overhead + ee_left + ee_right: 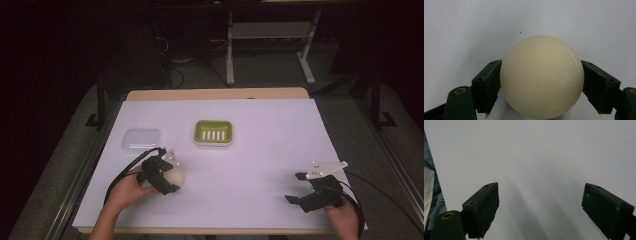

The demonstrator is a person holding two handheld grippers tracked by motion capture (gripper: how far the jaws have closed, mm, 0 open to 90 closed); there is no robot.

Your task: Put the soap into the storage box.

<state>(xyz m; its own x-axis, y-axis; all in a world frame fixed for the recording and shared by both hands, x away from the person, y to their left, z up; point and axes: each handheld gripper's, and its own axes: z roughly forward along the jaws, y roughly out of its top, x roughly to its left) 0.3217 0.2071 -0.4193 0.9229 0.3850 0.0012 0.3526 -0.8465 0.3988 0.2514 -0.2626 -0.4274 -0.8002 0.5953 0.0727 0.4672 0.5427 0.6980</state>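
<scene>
Room's pretty dark, esp. toward the back and both sides, light falls mostly on the table (150, 94), a light wood top w/ a big white sheet (270, 150) over nearly all of it. Floor (270, 67) is grey, looks like carpet. Behind the table there's a white metal stand (231, 50) w/ two legs and a crossbar, plus a tangle of black cables (172, 65) on the floor left of it. Black frame legs (100, 102) stand at both far table corners.
</scene>
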